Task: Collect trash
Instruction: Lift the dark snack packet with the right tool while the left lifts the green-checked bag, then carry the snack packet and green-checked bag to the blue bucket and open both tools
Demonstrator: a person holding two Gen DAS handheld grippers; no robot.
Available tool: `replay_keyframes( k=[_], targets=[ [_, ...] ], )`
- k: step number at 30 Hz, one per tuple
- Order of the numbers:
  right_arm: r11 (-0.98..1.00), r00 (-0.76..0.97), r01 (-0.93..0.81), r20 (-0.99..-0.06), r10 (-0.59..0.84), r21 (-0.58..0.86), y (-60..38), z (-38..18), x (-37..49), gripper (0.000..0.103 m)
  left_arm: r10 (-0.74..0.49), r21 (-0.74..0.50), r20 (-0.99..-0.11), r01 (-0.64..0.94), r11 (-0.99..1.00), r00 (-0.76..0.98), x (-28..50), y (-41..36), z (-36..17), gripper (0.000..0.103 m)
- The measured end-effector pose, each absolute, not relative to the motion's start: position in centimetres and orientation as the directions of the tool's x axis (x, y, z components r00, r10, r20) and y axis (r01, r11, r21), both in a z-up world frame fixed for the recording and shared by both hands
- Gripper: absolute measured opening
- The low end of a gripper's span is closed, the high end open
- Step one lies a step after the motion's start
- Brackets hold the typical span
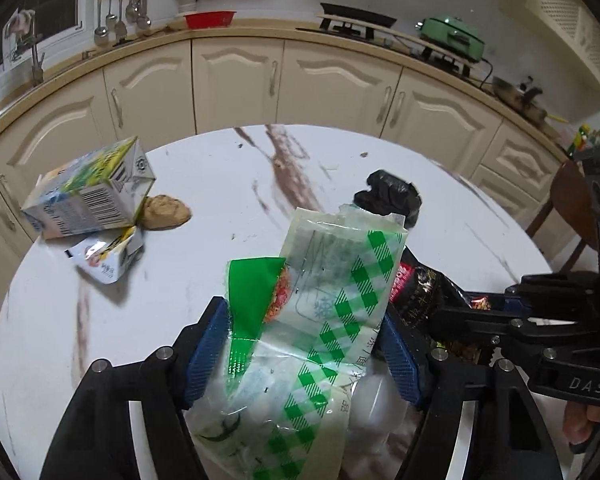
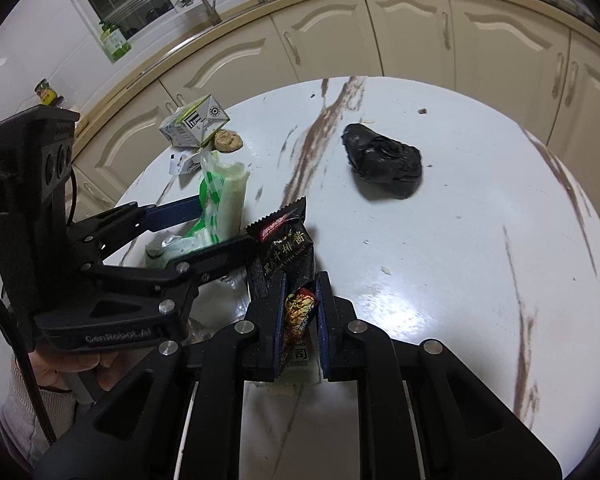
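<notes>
Cream kitchen cabinets curve behind the round white marble-patterned table that we work over. Our left gripper has its blue-padded jaws set fairly wide apart, yet they press on both sides of a clear plastic wrapper with green checked print, which stands up between them above the tabletop. Our right gripper has its jaws close together, clamped on a black sauce packet with red and white lettering; the packet rises out of the pads and tilts toward the left gripper, just beside the green-checked wrapper.

Other trash lies on the table. A crumpled black plastic bag sits well apart from both grippers, toward the far side. At the far left edge a white and green drink carton lies on its side, with a smaller crushed white carton touching it in front and a round brown lump, which we cannot identify, touching its right end. Small crumbs dot the surface near the black bag.

On the counter behind stand a red bowl and a green electric cooker, with hanging utensils to the left.
</notes>
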State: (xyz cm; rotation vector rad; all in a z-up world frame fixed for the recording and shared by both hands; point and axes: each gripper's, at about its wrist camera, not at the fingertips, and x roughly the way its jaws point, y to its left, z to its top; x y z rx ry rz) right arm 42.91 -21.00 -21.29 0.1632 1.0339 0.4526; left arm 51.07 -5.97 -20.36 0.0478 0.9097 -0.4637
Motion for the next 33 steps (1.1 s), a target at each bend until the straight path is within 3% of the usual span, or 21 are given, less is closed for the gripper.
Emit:
replay_keyframes(
  k=[6, 21, 33],
  targets=[
    [0.902, 0.443, -0.254, -0.787, 0.429, 0.348, -22.6, -21.1, 42.5, 0.013, -0.38, -0.188, -0.752, 0.377, 0.907, 0.539, 51.3, -5.5, -20.4, 0.067],
    [0.905, 0.537, -0.25, -0.729, 0.424, 0.343, -24.5, -16.7, 38.6, 0.013, -0.351, -0.132, -0.649, 0.355, 0.926, 0.675, 44.0, -3.4, -14.9, 0.067],
    [0.927, 0.675, -0.202, -0.64, 0.366, 0.317, -29.9, -10.9, 31.5, 0.013, -0.409, -0.095, -0.583, 0.441, 0.892, 0.702, 34.9, -8.0, -11.0, 0.067]
  ],
)
